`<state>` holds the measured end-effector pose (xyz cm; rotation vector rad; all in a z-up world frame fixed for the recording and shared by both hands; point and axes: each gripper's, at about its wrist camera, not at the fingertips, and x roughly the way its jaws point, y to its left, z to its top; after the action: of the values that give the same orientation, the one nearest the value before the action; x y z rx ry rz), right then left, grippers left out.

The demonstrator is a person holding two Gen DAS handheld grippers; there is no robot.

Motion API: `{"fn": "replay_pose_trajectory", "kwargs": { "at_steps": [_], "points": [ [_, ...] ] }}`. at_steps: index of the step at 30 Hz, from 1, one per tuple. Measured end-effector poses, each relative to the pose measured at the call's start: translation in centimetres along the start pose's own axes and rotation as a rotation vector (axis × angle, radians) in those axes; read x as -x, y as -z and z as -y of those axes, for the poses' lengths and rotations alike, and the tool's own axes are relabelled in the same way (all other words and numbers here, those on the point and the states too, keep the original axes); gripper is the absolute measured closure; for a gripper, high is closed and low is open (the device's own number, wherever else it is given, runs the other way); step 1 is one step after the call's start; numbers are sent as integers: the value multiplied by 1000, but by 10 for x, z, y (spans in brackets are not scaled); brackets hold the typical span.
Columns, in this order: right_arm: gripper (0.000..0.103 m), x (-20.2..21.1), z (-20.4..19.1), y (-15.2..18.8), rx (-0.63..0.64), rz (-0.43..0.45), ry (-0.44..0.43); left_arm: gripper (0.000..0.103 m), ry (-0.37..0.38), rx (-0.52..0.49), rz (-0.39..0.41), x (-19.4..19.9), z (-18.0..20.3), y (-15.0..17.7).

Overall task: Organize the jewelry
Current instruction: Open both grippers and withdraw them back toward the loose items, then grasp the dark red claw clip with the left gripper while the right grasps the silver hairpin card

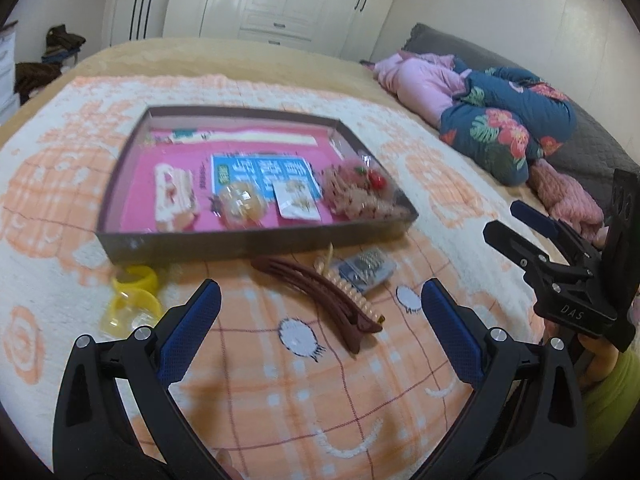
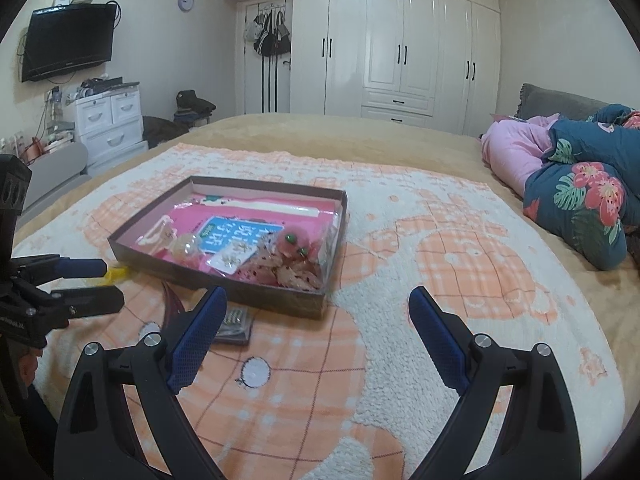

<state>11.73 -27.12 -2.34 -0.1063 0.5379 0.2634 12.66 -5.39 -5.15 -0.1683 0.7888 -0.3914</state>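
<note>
From the left wrist, the left gripper [image 1: 320, 304] hangs with fingers spread wide and empty over the blanket [image 1: 280, 392]. A brown hair clip [image 1: 316, 296] lies between the fingertips, just ahead, beside a pearly comb [image 1: 348, 292] and a small packet [image 1: 366, 266]; the box [image 1: 256, 240] sits beyond, yellow rings [image 1: 134, 296] to the left.

From the right wrist, the right gripper [image 2: 314, 312] is also open and empty; the box [image 2: 280, 300] lies just ahead, the packet [image 2: 236, 322] by its left finger.
</note>
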Motion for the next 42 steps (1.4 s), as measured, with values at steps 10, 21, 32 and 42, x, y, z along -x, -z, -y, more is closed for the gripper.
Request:
{"fn": "replay_pose_trajectory", "kwargs": {
  "at_steps": [10, 21, 32, 42],
  "points": [
    [13, -15, 10, 13, -20, -42, -10, 31, 79, 128, -108, -38, -10, 3],
    [13, -39, 0, 21, -26, -110, -73, 69, 60, 151, -147, -60, -20, -1],
    [13, -76, -31, 19, -28, -211, -196, 84, 97, 178, -143, -46, -43, 3],
    [42, -103, -47, 17, -36, -294, -261, 84, 131, 215, -148, -43, -51, 10]
  ]
}}
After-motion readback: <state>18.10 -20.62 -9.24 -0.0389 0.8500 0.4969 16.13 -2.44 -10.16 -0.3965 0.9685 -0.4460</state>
